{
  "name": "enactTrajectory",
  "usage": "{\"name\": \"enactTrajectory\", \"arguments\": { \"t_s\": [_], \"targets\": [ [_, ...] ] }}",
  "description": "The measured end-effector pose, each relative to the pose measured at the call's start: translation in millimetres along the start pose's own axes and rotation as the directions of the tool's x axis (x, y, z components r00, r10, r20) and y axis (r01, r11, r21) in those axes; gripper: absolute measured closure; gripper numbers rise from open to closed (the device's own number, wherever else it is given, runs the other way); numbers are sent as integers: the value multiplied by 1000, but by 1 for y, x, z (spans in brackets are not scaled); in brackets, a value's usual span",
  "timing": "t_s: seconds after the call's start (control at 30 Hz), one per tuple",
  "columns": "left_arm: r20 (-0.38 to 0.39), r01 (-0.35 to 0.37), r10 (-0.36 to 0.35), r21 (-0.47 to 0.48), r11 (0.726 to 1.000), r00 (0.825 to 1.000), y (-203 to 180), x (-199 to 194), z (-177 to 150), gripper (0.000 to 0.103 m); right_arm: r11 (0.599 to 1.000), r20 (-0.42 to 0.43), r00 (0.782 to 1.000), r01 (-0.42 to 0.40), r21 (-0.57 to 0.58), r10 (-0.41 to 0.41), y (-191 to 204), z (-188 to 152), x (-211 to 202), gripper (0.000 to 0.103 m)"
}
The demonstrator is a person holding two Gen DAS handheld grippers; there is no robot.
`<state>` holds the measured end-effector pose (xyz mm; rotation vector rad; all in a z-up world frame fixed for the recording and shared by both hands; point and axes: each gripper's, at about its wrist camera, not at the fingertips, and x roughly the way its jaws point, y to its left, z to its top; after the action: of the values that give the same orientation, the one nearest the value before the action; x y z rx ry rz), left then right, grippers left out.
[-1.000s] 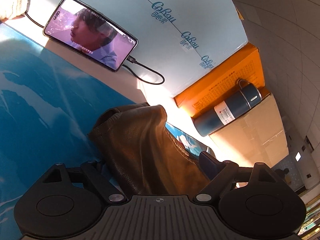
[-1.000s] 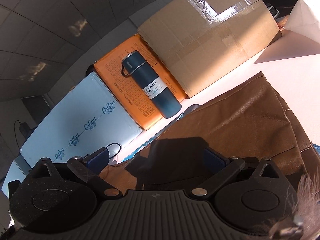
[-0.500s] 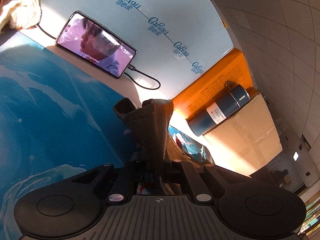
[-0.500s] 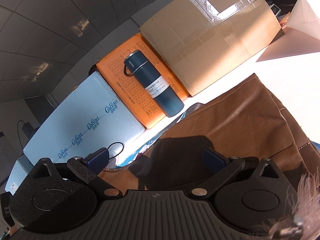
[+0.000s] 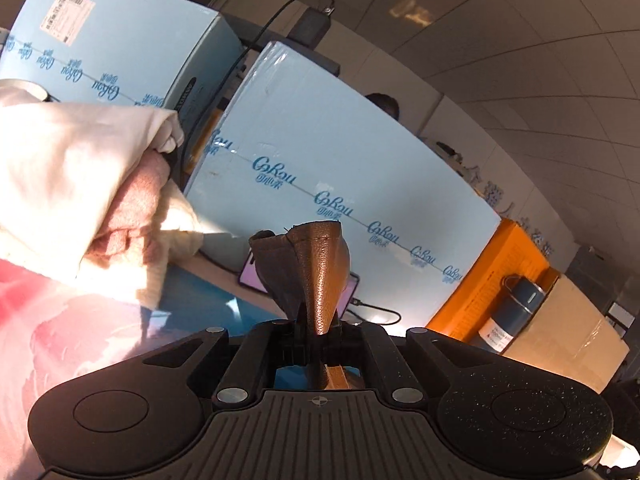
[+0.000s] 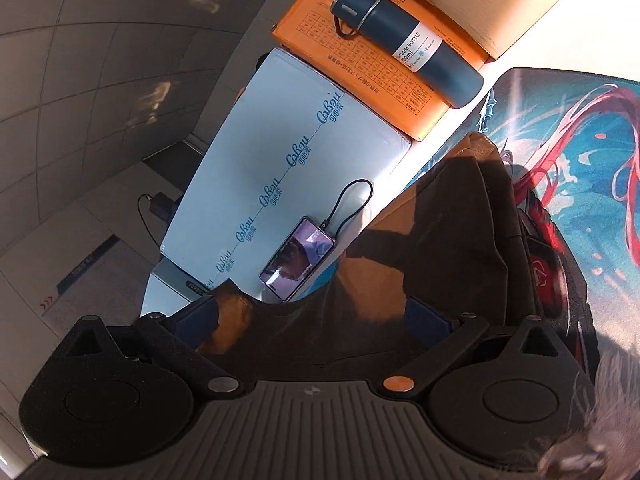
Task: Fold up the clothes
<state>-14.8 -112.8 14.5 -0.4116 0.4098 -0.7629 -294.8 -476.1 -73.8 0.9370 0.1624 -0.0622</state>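
Left wrist view: the left gripper (image 5: 318,338) had its jaws clenched on a bunched corner of the brown garment (image 5: 316,272), which rose as a narrow cone directly in front of the light blue box (image 5: 340,160). A phone (image 5: 256,276) leaned at the foot of that box, partly hidden behind the garment. A heap of cream and pink cloth (image 5: 80,184) lay left of the box; the orange box (image 5: 504,276) and dark blue bottle (image 5: 516,308) stood to its right.

Right wrist view: the right gripper (image 6: 312,320) had its jaws spread wide (released), with the brown garment lying between and beneath them, draped over the printed mat (image 6: 580,152) on the table. The garment sat just right of the light blue box (image 6: 280,168), against which the phone (image 6: 298,258) leaned. The bottle (image 6: 408,44) stood before the orange box (image 6: 376,64), beyond the blue box.
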Motion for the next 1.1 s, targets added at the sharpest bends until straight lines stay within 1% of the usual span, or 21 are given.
{"name": "enactTrajectory", "arguments": {
  "t_s": [0.03, 0.1, 0.13, 0.2, 0.3, 0.37, 0.5, 0.6, 0.7, 0.73, 0.77, 0.83, 0.87, 0.93, 0.97, 1.0, 1.03, 1.07, 1.1],
  "targets": [
    [13, 43, -44, 39, 998, 999, -13, -2, 2, 100, 1000, -4, 1000, 9, -27, -9, 3, -2, 1, 2],
    [18, 136, -139, 111, 984, 990, -41, -3, 2, 100, 999, 3, 1000, 11, -49, -11, 4, -5, 1, 2],
    [14, 178, -182, 136, 975, 983, -52, -3, 1, 100, 999, 6, 1000, 6, -49, -6, 3, -6, 0, 2],
    [-5, 269, -272, 186, 945, 962, -81, -1, -5, 100, 1000, 22, 1000, -20, -21, 20, -1, -5, -4, 2],
    [-41, 349, -351, 262, 900, 935, -116, 3, -24, 100, 995, 61, 995, -83, 52, 80, -12, -1, -12, 2],
    [-93, 392, -382, 280, 876, 919, -133, 9, -39, 100, 984, 94, 987, -140, 114, 130, -21, 2, -18, 2],
    [-202, 445, -398, 334, 831, 895, -158, 23, -72, 100, 942, 148, 964, -249, 225, 220, -39, 7, -28, 2],
    [-246, 455, -386, 375, 808, 889, -169, 26, -91, 100, 894, 160, 940, -338, 294, 302, -50, 9, -31, 2],
    [-260, 452, -372, 430, 782, 891, -177, 22, -105, 100, 862, 162, 922, -387, 326, 353, -55, 10, -32, 2],
    [-270, 458, -372, 447, 768, 888, -178, 22, -108, 99, 855, 168, 918, -396, 335, 359, -56, 10, -32, 2],
    [-292, 469, -370, 469, 748, 882, -181, 21, -114, 99, 851, 172, 917, -399, 342, 361, -57, 10, -32, 2],
    [-348, 499, -363, 513, 698, 865, -186, 18, -127, 98, 842, 178, 915, -404, 357, 363, -59, 10, -33, 2],
    [-380, 518, -358, 531, 671, 853, -187, 17, -133, 98, 850, 173, 919, -394, 349, 355, -57, 10, -32, 2],
    [-442, 555, -346, 562, 613, 828, -188, 15, -145, 91, 866, 162, 927, -375, 332, 339, -54, 10, -32, 2],
    [-456, 563, -339, 577, 592, 823, -188, 12, -149, 91, 873, 156, 931, -365, 323, 331, -53, 10, -31, 2],
    [-460, 564, -334, 592, 576, 823, -187, 9, -152, 90, 886, 144, 938, -346, 307, 316, -50, 10, -30, 2],
    [-471, 577, -340, 587, 568, 814, -185, 6, -151, 89, 899, 132, 944, -328, 291, 301, -47, 10, -30, 2],
    [-486, 596, -353, 570, 566, 800, -182, 5, -148, 87, 911, 123, 950, -312, 270, 289, -44, 10, -29, 2],
    [-500, 615, -366, 552, 563, 785, -179, 4, -145, 84, 923, 118, 955, -295, 249, 273, -41, 9, -28, 2]
  ]
}}
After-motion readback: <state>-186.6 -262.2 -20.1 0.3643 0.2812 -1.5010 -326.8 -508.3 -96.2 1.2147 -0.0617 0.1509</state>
